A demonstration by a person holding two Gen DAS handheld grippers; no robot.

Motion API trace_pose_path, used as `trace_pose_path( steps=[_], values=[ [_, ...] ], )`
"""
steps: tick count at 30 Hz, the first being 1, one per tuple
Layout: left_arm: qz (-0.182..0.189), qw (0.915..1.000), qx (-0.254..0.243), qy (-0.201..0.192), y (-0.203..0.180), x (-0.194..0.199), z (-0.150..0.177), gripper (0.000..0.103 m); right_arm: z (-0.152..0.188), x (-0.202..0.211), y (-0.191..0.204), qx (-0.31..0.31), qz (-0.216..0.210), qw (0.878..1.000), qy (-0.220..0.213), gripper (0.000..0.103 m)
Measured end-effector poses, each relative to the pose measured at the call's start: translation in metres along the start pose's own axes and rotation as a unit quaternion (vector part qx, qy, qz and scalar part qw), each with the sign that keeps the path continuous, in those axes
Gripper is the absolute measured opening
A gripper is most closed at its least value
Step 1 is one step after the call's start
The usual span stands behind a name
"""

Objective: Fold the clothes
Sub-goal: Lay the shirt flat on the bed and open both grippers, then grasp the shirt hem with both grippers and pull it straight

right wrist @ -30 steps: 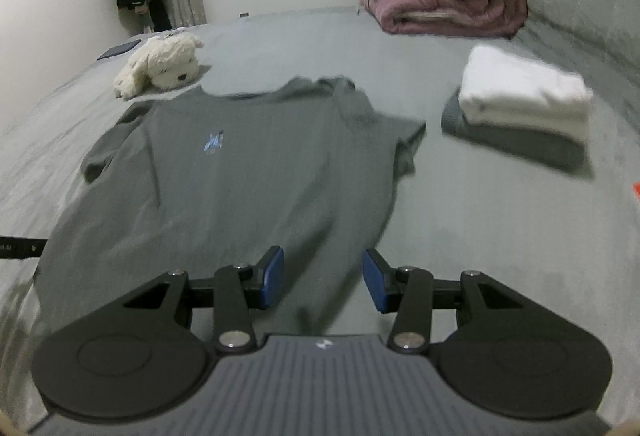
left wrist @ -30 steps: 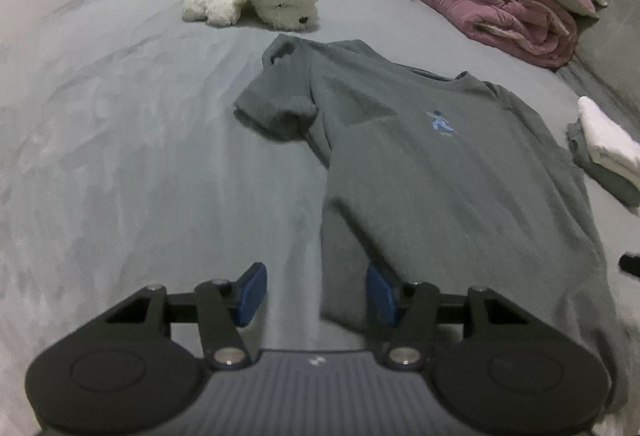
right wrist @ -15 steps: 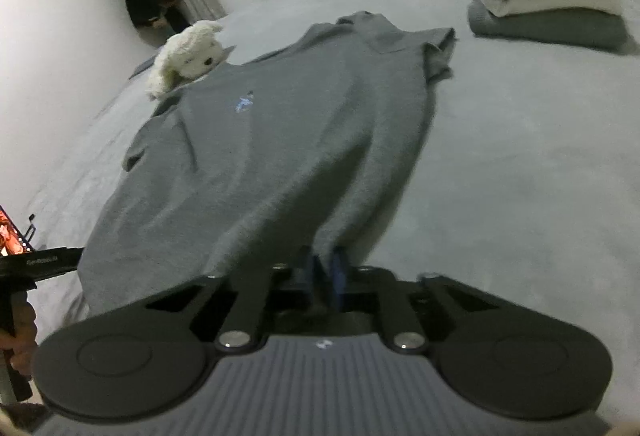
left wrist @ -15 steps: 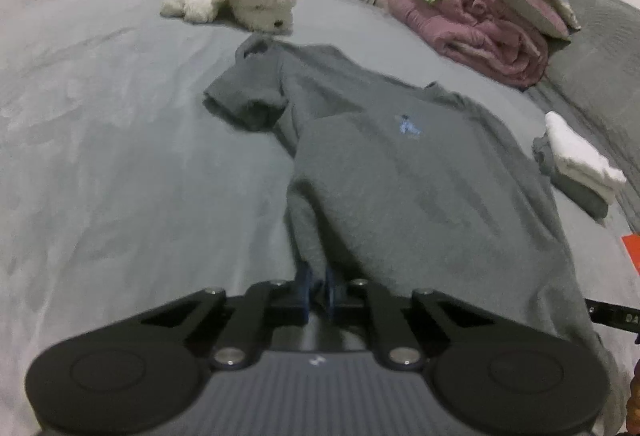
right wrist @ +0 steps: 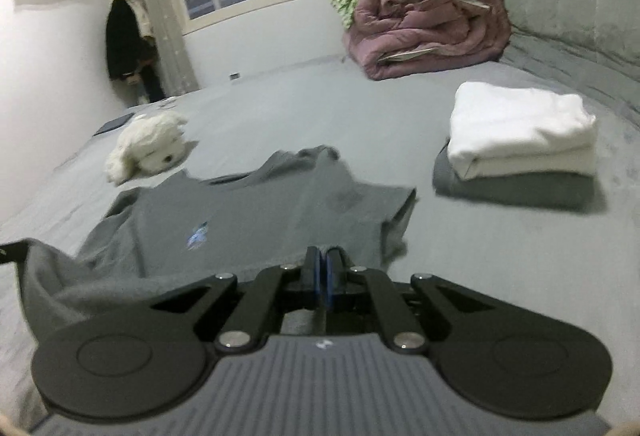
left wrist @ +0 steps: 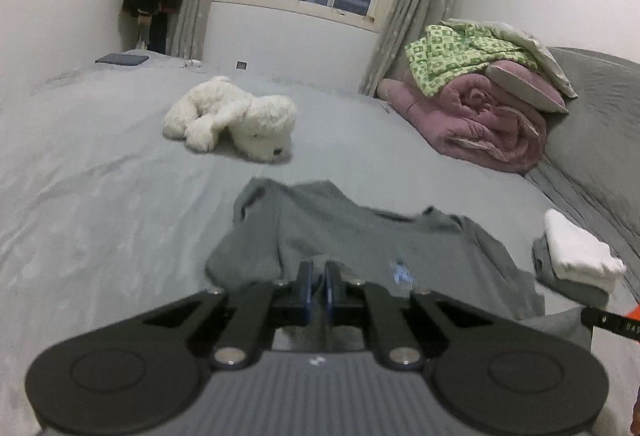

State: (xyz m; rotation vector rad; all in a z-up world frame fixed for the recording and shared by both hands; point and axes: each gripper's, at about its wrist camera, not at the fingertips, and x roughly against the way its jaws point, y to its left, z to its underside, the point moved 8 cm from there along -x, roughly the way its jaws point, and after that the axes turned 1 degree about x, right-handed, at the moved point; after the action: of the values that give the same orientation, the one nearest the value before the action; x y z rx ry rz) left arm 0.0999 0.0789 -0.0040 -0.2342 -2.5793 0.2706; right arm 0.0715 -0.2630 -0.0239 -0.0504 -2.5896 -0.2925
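Observation:
A grey T-shirt point(left wrist: 384, 236) with a small blue emblem point(left wrist: 400, 272) lies front up on the grey bed point(left wrist: 100, 204). Its hem is raised off the bed at both near corners, and its collar and sleeves rest farther away. My left gripper point(left wrist: 316, 282) is shut on the hem's left corner, with cloth pinched between the blue pads. My right gripper point(right wrist: 322, 268) is shut on the right corner of the same T-shirt point(right wrist: 256, 208). The hem sags between the two grips.
A white plush dog point(left wrist: 236, 124) lies beyond the collar. A folded white garment on a folded grey one point(right wrist: 516, 152) sits to the right. Rolled pink and green bedding point(right wrist: 424, 20) is stacked at the far right. A dark flat object point(left wrist: 120, 59) lies at the bed's far left.
Both grippers closed on the T-shirt's hem corners and lifted them off the bed. Both views have tilted up, so the window and far wall now show.

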Motion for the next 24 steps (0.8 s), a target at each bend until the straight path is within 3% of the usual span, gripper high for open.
trace_pose_path(
  steps=[12,19,22,24],
  values=[
    [-0.043,0.9981,-0.011,0.044,0.018,-0.109,-0.005,0.006,-0.008,-0.104,-0.018,0.026,0.032,0.998,0.050,0.004],
    [-0.054,0.9961,-0.012,0.069,0.025,-0.138,0.012,0.007,0.002,-0.124,-0.019,0.046,0.039,0.997,0.056,0.004],
    [-0.056,0.9960,-0.008,0.070,0.026,-0.137,0.013,0.015,-0.001,-0.118,-0.017,0.048,0.036,0.996,0.061,0.009],
    [-0.054,0.9960,-0.016,0.069,0.024,-0.127,0.009,0.041,-0.006,-0.108,-0.019,0.034,0.022,0.997,0.064,0.015]
  ],
)
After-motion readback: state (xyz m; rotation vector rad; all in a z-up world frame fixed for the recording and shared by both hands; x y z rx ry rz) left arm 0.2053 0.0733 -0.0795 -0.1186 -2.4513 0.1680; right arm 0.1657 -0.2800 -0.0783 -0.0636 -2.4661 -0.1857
